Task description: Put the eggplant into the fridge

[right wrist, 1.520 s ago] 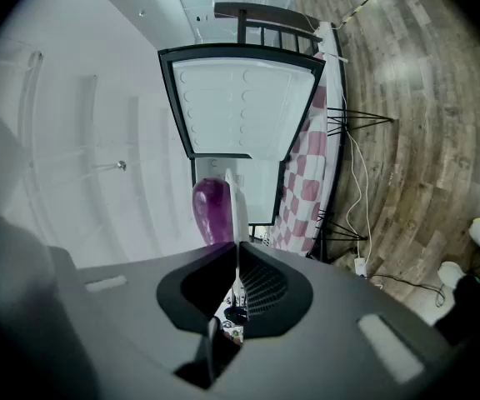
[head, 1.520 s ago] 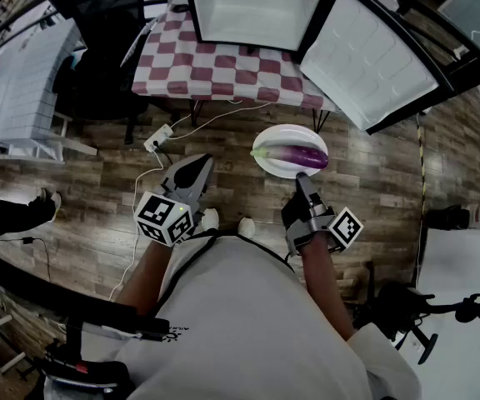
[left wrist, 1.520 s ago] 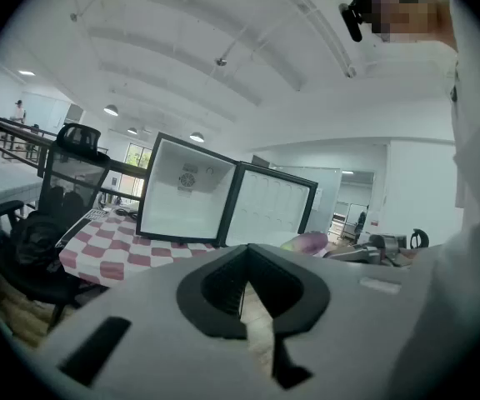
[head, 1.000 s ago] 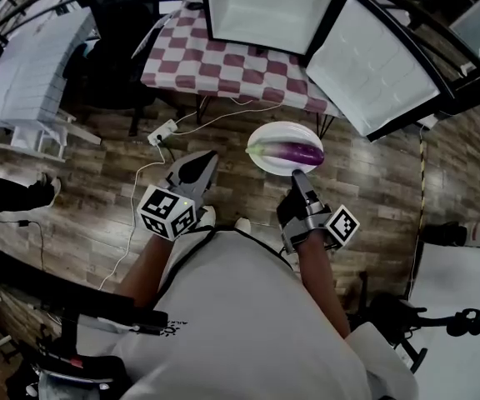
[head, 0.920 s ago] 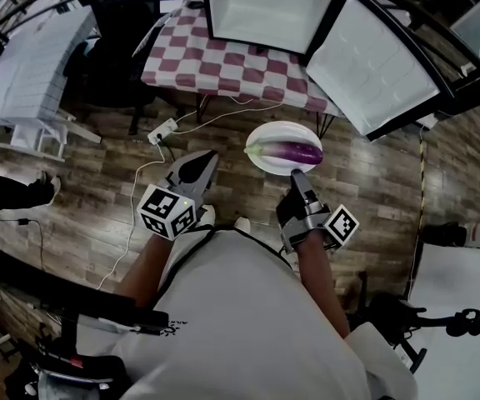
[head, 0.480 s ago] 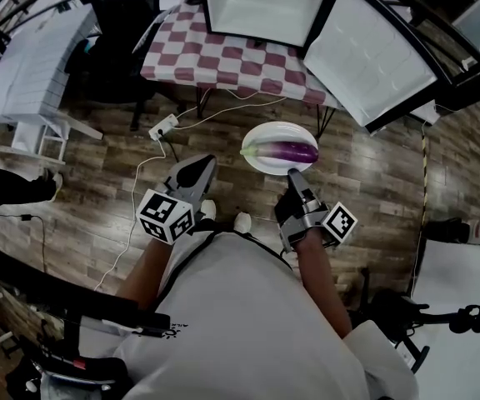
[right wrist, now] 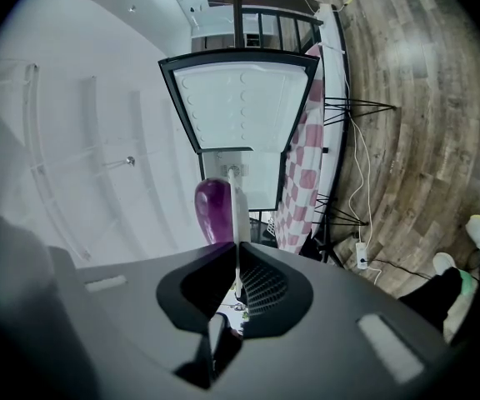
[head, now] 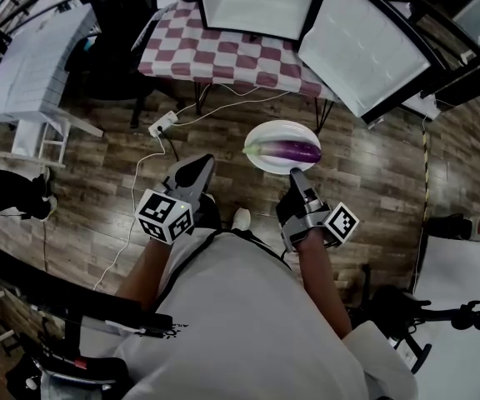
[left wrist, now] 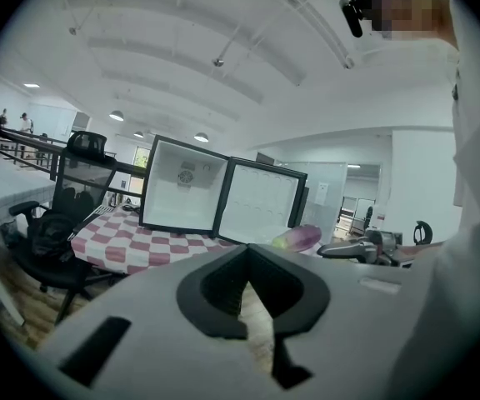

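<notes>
- Just above the middle of the head view, the eggplant (head: 290, 151) lies lengthwise on a white oval plate (head: 267, 133). It is glossy purple and long, with a pale green stem end pointing to the frame's left.
- The plate is held in the air over the wooden floor (head: 373, 182), below the checkered desk (head: 223, 57) in the frame and well apart from it.
- The fridge (head: 252, 2) stands on that desk at the top of the frame. Its white inside is open to view, and its door (head: 365, 48) is swung out to the upper right.
- The right gripper (head: 295, 172) points up the frame from the forearm at lower right. Its jaws are closed on the plate's near rim (in the right gripper view the rim shows edge-on, a thin white line pinched between them, with the purple eggplant just to its left).
- The left gripper (head: 197, 162) is held out at centre left, beside the plate but apart from it. It also points up the frame, tilted slightly down, and its jaws meet at the tips with nothing between them.
</notes>
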Tool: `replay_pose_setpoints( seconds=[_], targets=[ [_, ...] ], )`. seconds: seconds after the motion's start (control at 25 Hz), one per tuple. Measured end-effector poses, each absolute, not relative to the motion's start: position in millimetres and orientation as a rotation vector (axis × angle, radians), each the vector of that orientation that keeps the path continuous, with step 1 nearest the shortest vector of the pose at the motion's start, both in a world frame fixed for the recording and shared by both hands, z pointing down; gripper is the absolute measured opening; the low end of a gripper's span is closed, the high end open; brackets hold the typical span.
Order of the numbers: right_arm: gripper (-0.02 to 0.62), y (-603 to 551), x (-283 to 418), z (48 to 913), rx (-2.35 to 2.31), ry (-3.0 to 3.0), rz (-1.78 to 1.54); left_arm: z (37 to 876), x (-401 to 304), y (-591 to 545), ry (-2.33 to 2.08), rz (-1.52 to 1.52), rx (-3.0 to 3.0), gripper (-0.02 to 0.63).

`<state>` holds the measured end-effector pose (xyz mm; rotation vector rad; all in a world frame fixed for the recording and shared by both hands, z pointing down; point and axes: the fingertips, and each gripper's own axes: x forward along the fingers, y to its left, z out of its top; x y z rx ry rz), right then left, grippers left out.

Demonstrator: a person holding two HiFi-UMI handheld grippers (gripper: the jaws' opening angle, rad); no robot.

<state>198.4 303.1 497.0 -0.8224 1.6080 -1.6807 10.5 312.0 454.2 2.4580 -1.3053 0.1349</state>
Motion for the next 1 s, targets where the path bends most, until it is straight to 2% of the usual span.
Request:
replay_pose_setpoints(
  seconds=[1.0],
  targets=[
    [0.021, 280.1, 200.7, 498.7, -0.81, 1.629, -1.667, 454.7, 12.7, 291.1, -1.307, 0.148, 2.471, 0.006]
  ],
)
